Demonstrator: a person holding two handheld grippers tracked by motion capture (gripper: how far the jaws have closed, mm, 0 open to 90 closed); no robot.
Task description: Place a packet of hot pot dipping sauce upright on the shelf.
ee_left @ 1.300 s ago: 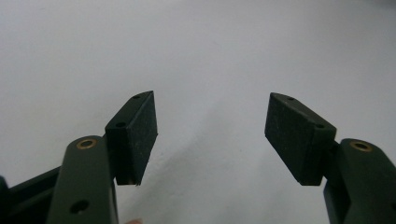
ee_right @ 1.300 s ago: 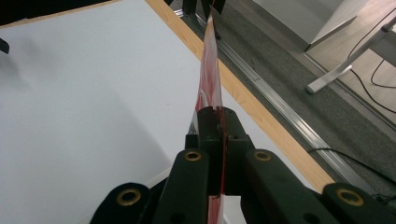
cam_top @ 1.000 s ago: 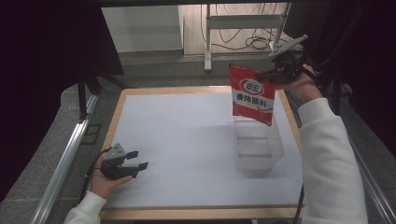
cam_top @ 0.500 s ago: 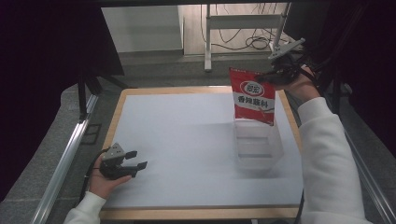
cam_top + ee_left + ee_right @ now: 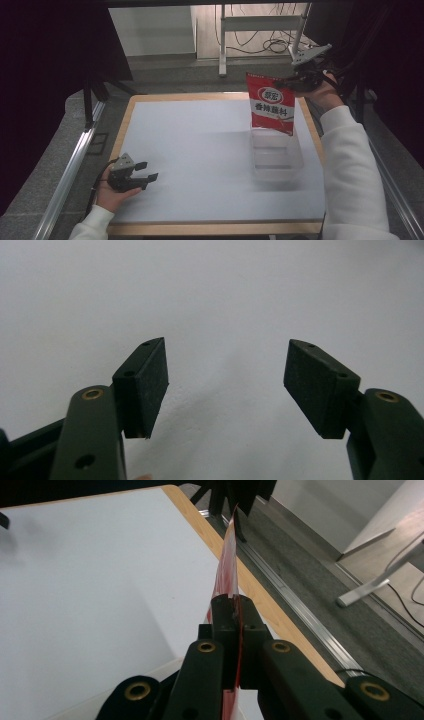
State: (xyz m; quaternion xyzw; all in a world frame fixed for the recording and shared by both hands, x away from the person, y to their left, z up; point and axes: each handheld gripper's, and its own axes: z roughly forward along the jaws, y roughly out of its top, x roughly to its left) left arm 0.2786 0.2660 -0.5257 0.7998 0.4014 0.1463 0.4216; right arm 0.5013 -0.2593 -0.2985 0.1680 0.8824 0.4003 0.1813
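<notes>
A red seasoning packet (image 5: 272,104) with white lettering hangs upright above the far end of a clear plastic box (image 5: 276,156) on the right of the white table (image 5: 200,145). My right gripper (image 5: 294,83) is shut on the packet's top right corner, held high near the table's far right. In the right gripper view the packet (image 5: 229,560) shows edge-on, pinched between the jaws of that gripper (image 5: 234,611). My left gripper (image 5: 148,171) rests low at the near left of the table, open, with nothing between its pads (image 5: 145,385).
A wooden rim (image 5: 215,229) borders the white tabletop. Metal rails (image 5: 67,172) run along both sides. A metal stand (image 5: 260,22) and cables lie on the floor beyond the far edge. The table's middle is bare white surface.
The right hand has lowered the packet slightly toward the clear box. The left gripper has stayed put.
</notes>
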